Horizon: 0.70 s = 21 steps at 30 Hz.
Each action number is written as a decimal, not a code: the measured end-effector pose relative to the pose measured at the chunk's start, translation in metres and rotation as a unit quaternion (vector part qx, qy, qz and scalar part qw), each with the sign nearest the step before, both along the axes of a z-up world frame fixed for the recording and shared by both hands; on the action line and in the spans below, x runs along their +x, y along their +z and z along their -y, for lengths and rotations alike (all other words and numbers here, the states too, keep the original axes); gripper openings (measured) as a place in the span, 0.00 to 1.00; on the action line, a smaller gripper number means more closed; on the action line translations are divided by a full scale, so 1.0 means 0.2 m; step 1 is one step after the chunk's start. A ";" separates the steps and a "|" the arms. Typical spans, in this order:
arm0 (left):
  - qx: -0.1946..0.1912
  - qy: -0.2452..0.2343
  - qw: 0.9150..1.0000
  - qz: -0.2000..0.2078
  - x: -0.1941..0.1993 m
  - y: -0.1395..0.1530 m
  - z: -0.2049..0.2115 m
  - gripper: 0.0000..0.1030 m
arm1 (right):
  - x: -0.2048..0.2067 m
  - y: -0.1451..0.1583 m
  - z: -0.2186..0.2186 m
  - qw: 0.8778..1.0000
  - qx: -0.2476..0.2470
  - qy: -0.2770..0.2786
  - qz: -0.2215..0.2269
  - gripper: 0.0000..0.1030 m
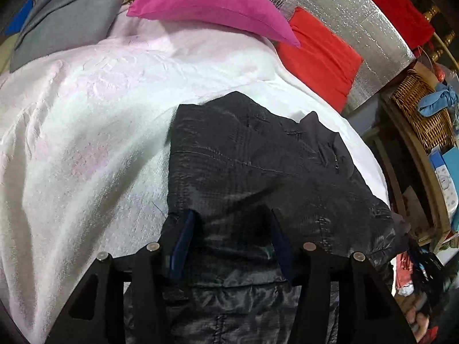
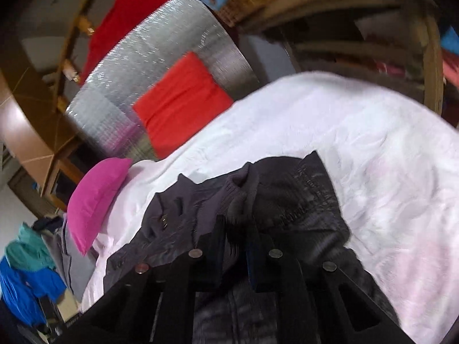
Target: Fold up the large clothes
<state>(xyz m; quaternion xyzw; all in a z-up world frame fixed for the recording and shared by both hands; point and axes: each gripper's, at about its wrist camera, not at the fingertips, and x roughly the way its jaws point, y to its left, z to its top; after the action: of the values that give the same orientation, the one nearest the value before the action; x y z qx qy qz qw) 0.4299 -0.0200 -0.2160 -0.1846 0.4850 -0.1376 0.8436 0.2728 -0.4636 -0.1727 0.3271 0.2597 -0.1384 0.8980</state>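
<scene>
A large black shiny jacket (image 1: pixel 258 166) lies on a white bedcover (image 1: pixel 86 120). My left gripper (image 1: pixel 233 223) is open, its two fingers spread wide just above the jacket's lower part. In the right wrist view the same jacket (image 2: pixel 309 200) lies bunched on the bedcover (image 2: pixel 373 149), with its ribbed collar or cuff (image 2: pixel 238 197) raised. My right gripper (image 2: pixel 236 229) has its fingers close together around that ribbed fold and appears shut on it.
A magenta pillow (image 1: pixel 212 3), a red cushion (image 1: pixel 321 57) and a silver foil mat (image 1: pixel 358 28) lie at the head of the bed. A grey garment (image 1: pixel 66 20) lies at the far left. A wicker basket (image 1: pixel 421 109) and shelves stand to the right.
</scene>
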 end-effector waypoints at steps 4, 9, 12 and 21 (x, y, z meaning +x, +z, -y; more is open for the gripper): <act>0.012 -0.003 1.000 0.008 -0.02 0.02 0.00 0.53 | -0.15 0.05 -0.01 1.000 -0.009 -0.003 -0.001 0.14; 0.005 0.002 1.000 -0.002 -0.01 0.01 -0.03 0.53 | -0.15 -0.11 0.17 0.992 0.121 0.007 -0.024 0.20; 0.009 0.011 1.000 -0.003 -0.01 0.01 -0.05 0.55 | -0.09 -0.20 0.21 0.982 0.186 0.030 -0.023 0.64; 0.028 0.006 1.000 0.002 0.00 0.03 -0.03 0.59 | 0.19 -0.29 0.05 0.981 0.165 0.067 -0.072 0.76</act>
<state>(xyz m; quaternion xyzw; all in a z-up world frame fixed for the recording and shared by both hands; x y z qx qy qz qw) 0.4298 -0.0140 -0.2098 -0.1635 0.4855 -0.1188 0.8506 0.3111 -0.4732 -0.2298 0.4420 0.3643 -0.0567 0.8178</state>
